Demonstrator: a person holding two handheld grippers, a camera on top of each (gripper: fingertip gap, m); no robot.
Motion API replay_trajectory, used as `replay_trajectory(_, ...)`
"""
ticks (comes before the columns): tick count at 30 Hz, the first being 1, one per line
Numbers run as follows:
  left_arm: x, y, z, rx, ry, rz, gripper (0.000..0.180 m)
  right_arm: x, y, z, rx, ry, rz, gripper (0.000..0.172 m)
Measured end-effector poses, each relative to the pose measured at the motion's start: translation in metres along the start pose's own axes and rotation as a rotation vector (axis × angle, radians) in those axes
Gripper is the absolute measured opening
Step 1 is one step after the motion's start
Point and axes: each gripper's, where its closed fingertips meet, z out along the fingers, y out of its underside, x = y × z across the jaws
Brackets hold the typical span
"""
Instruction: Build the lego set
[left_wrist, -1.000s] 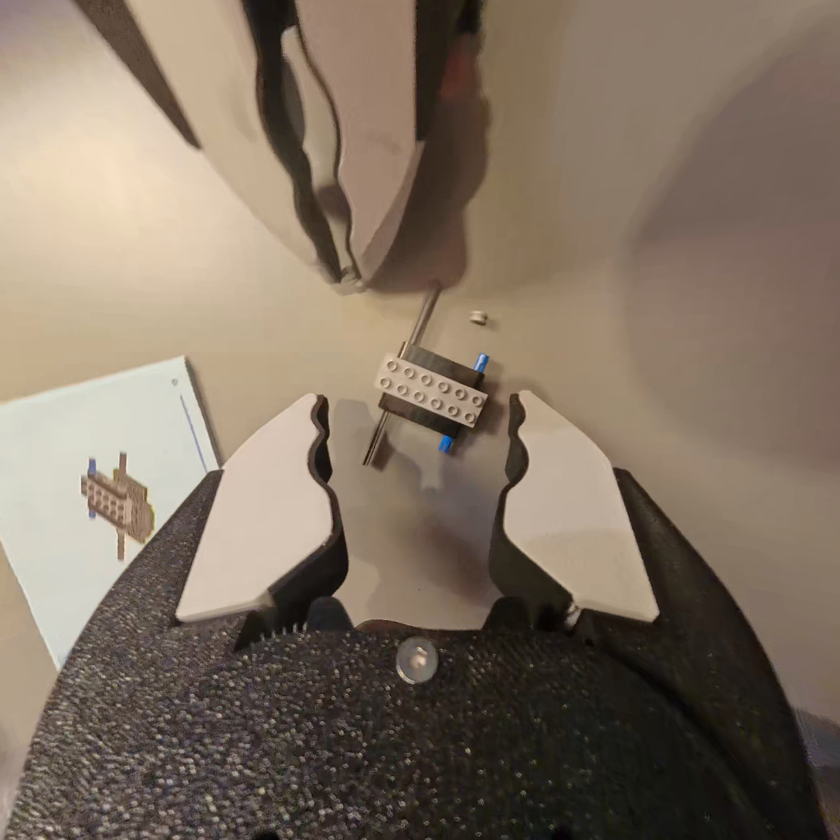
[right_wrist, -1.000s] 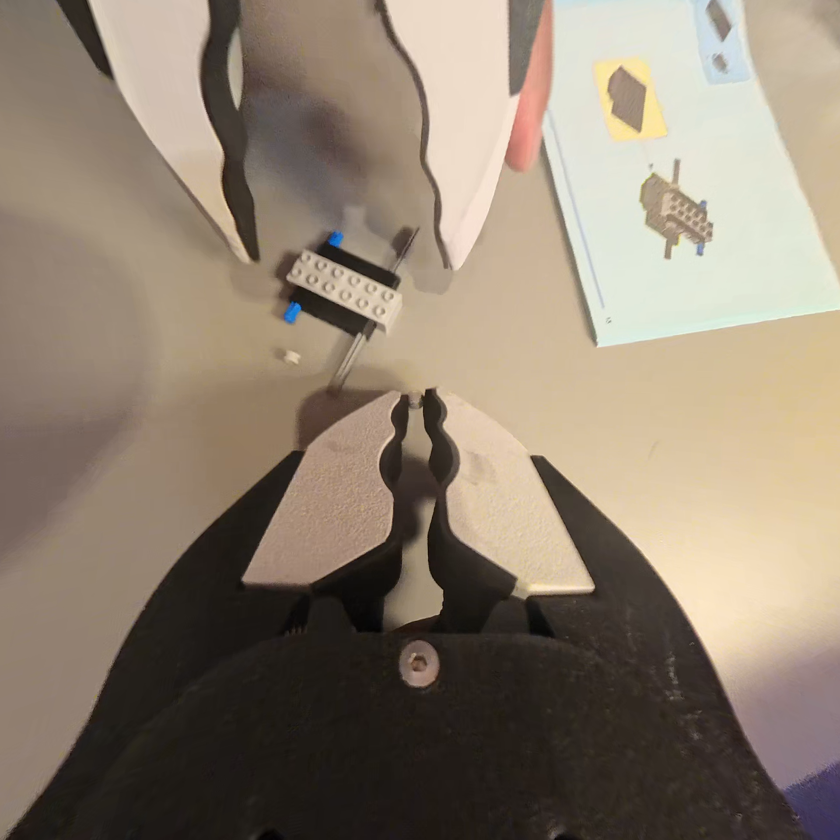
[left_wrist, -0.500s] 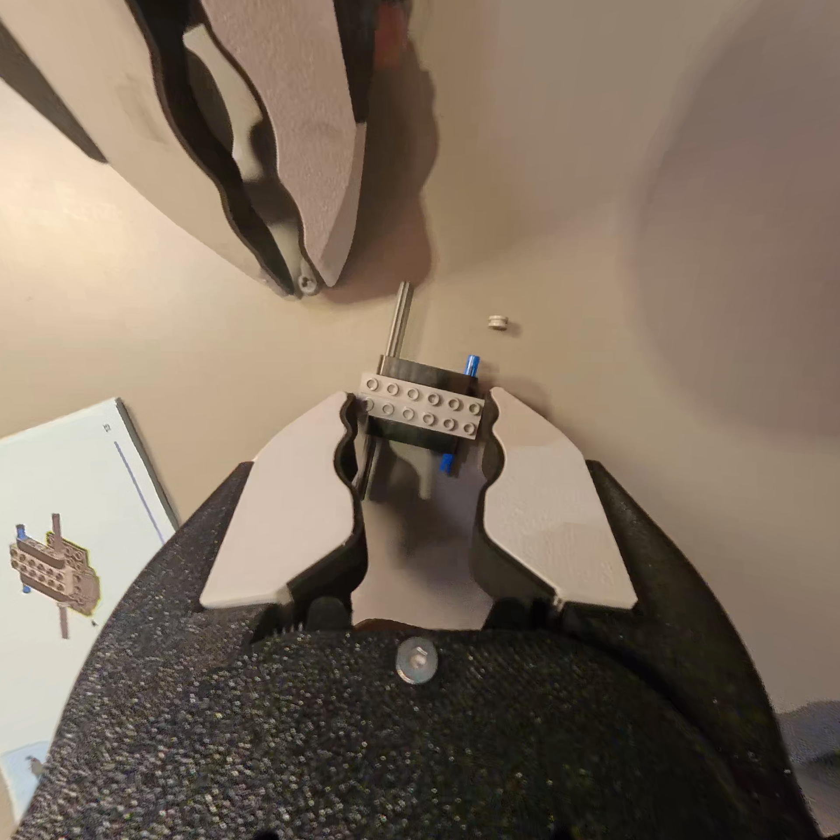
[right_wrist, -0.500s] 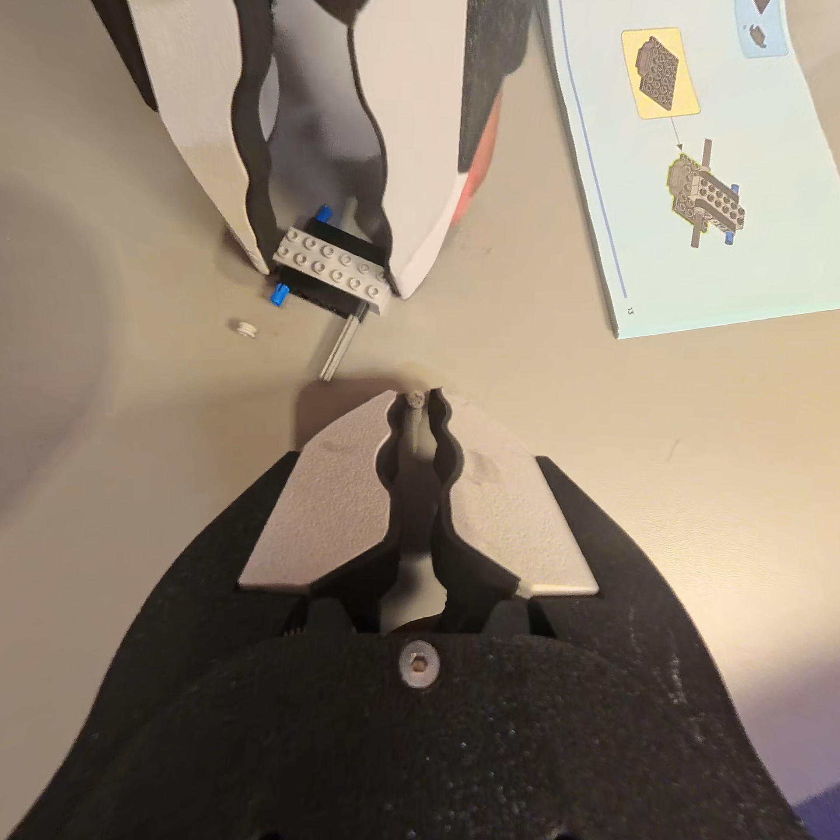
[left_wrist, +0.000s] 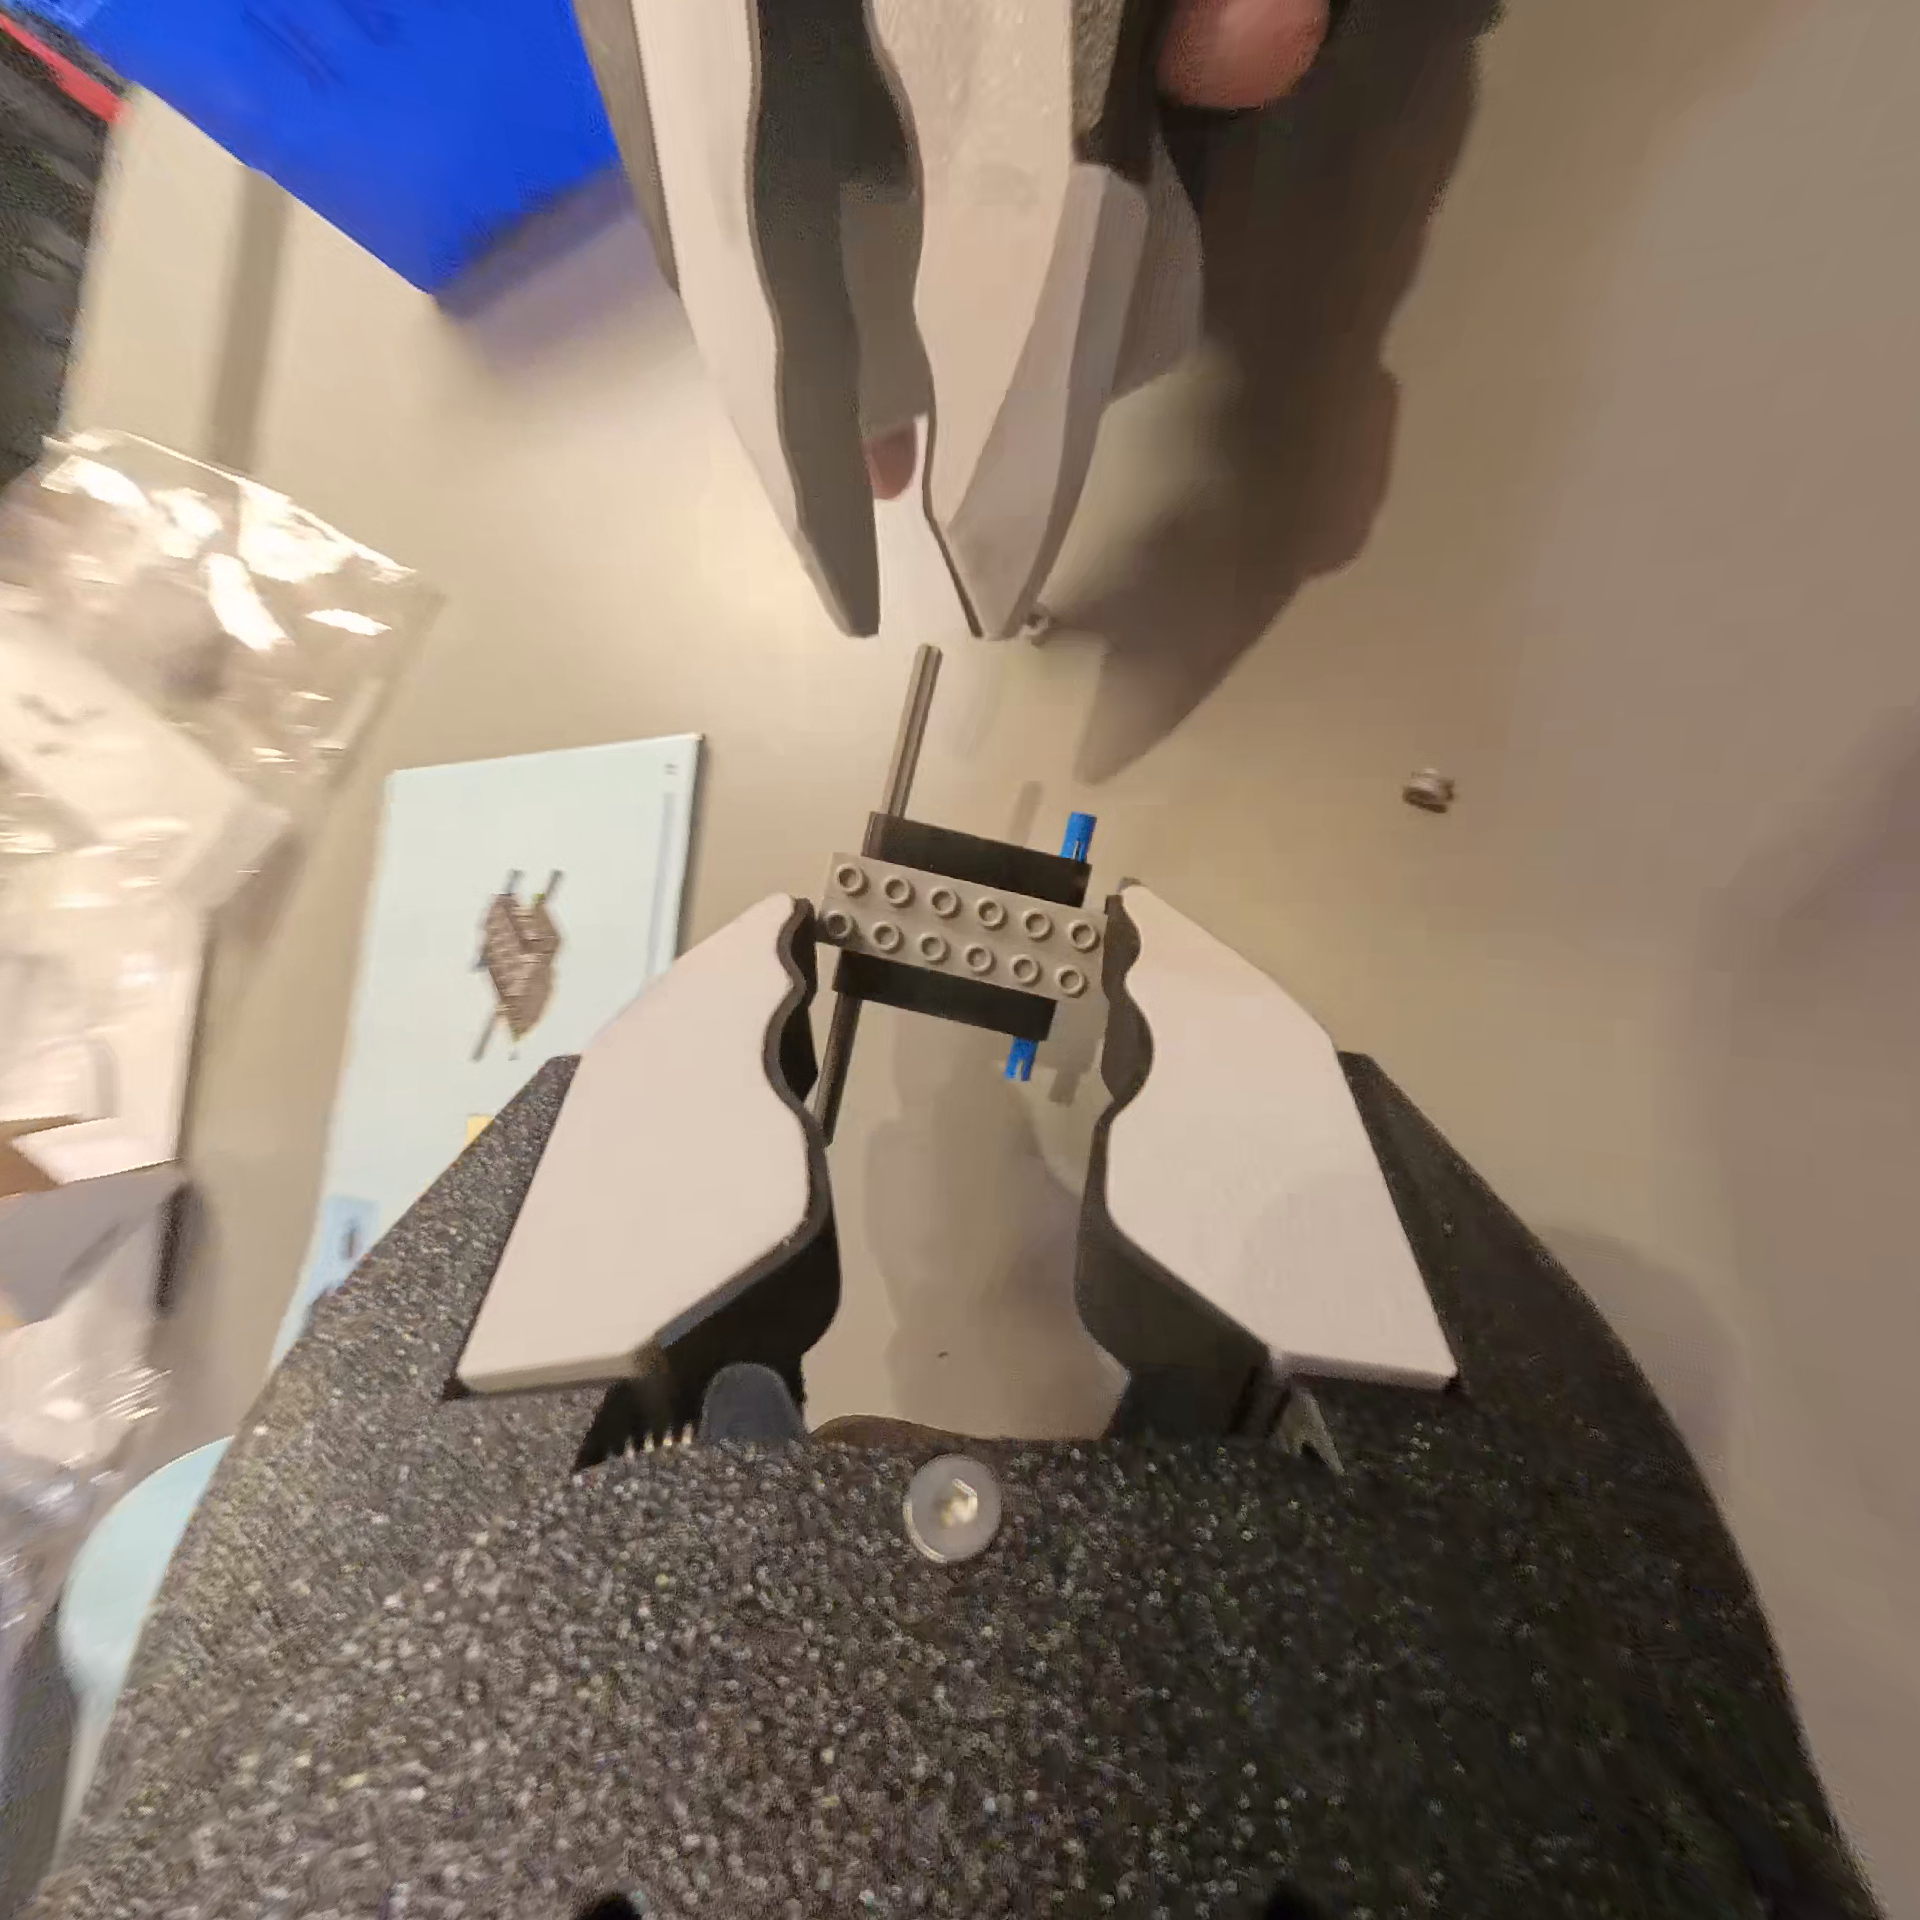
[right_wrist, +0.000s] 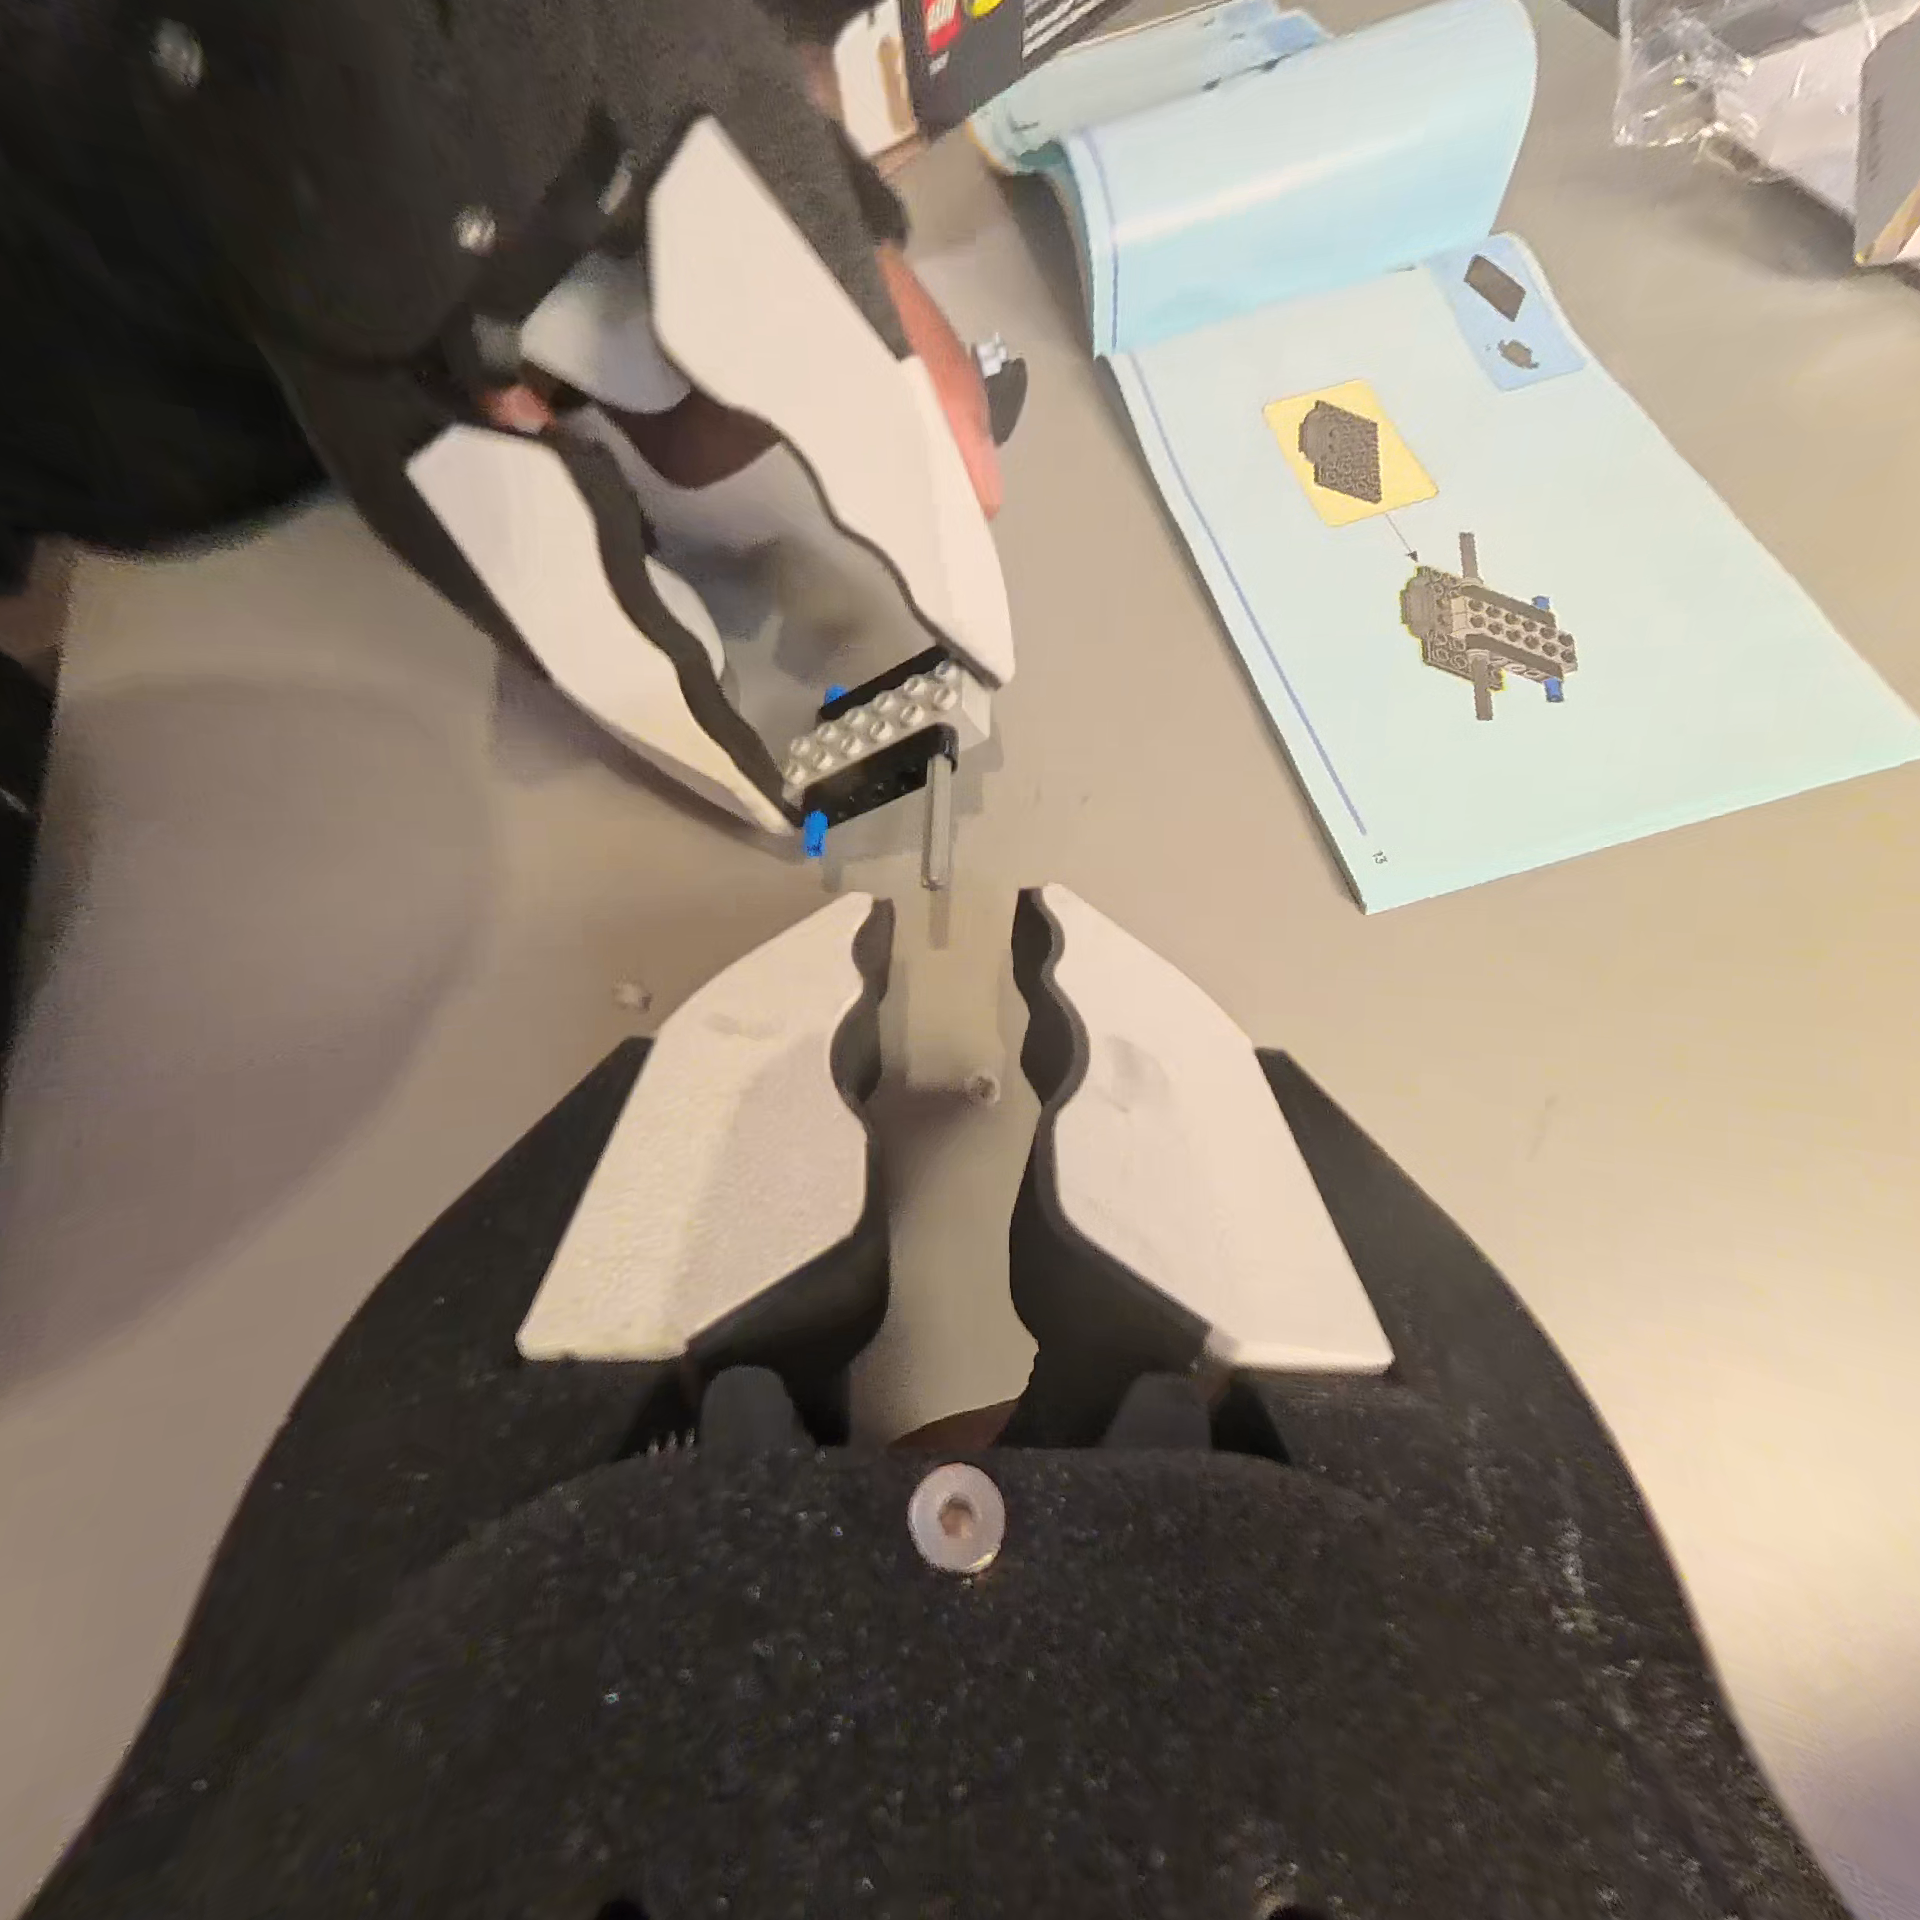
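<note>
While the left gripper (left_wrist: 961, 925) clamps the grey-and-black brick assembly (left_wrist: 961, 935) above the beige desk (left_wrist: 1558, 520), the right gripper (right_wrist: 951, 904) gapes empty before its grey axle (right_wrist: 938, 826).

Warm, dim indoor light falls on my tabletop (left_wrist: 1558, 520), and soft broad shadows spread beneath my two grippers. Motion blur smears the plastic bag (left_wrist: 156, 675) and the blue box (left_wrist: 416, 125) at the edge of my left view, while my own pads stay sharp. The wide lens bends everything toward the borders, curving the booklet (right_wrist: 1558, 675).
</note>
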Motion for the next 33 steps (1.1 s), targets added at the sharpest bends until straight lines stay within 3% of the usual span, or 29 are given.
replay_trajectory(6, -0.028, -0.008, -0.013, 0.092, -0.334, 0.008, 0.053, 0.004, -0.016, 0.006, 0.110, -0.003, 0.201, 0.031)
replay_trajectory(15, -0.030, -0.023, -0.012, 0.137, -0.467, 0.023, 0.053, -0.005, -0.036, 0.012, 0.240, -0.048, 0.285, 0.025)
replay_trajectory(23, -0.024, -0.034, -0.012, 0.179, -0.439, 0.025, 0.053, -0.007, -0.035, 0.010, 0.252, -0.065, 0.249, 0.013)
replay_trajectory(33, -0.014, -0.031, -0.025, 0.242, -0.066, -0.182, 0.059, -0.013, -0.023, 0.010, 0.177, -0.081, 0.057, 0.012)
